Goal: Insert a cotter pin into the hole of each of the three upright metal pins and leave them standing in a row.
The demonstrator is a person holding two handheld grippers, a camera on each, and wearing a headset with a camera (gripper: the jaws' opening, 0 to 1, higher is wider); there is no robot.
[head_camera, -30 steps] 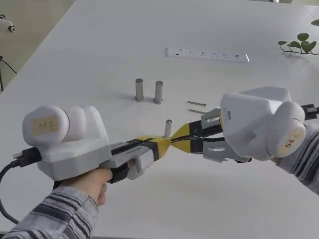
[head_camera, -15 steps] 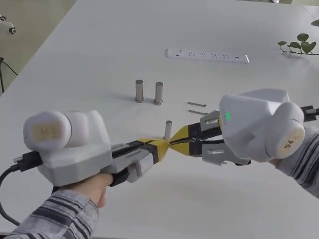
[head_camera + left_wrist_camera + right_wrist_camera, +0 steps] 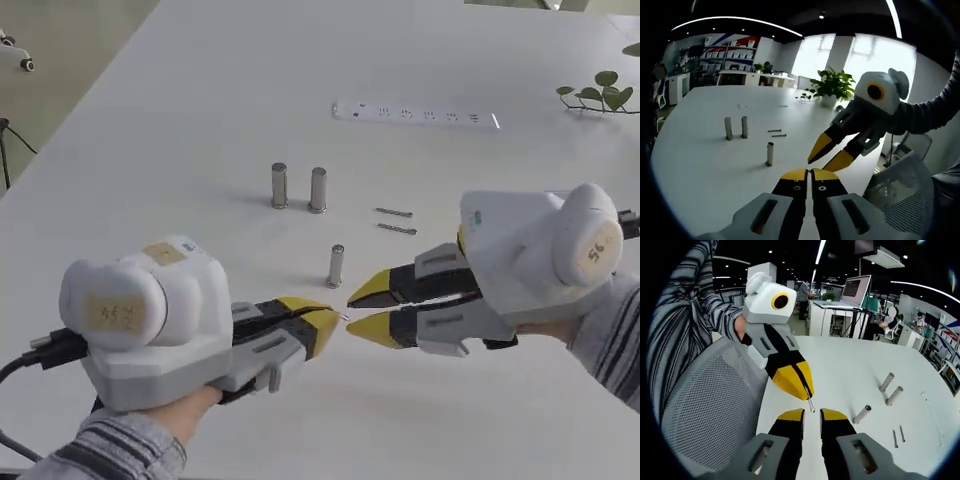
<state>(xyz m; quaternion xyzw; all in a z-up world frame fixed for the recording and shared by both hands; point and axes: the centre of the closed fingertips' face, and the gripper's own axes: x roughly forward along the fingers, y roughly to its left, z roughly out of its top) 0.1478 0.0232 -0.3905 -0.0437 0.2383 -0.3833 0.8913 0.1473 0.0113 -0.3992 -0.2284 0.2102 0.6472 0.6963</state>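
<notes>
**Head view.** The left gripper (image 3: 336, 320), held from the lower left, has its yellow-tipped jaws pressed together on a thin cotter pin (image 3: 810, 403). The pin's free end juts out of the tips toward the right gripper (image 3: 351, 316). The right gripper faces it from the right with its jaws spread.

**Right gripper view.** The pin's free end sits at the mouth of the gap between the spread jaws, and neither jaw is closed on it.

**Workpieces.** The nearest metal pin (image 3: 336, 266) stands upright on the white table (image 3: 200, 100), just beyond the meeting tips and apart from both grippers. The second metal pin (image 3: 279, 185) and the third metal pin (image 3: 317, 189) stand upright side by side, farther back and to the left. The far loose cotter pin (image 3: 394, 211) and the near loose cotter pin (image 3: 397, 229) lie flat on the table, to the right of that pair and well apart from the grippers.

**Background.** A power strip (image 3: 415, 113) lies toward the far side of the table, and a plant sprig (image 3: 600, 90) lies at its right edge
</notes>
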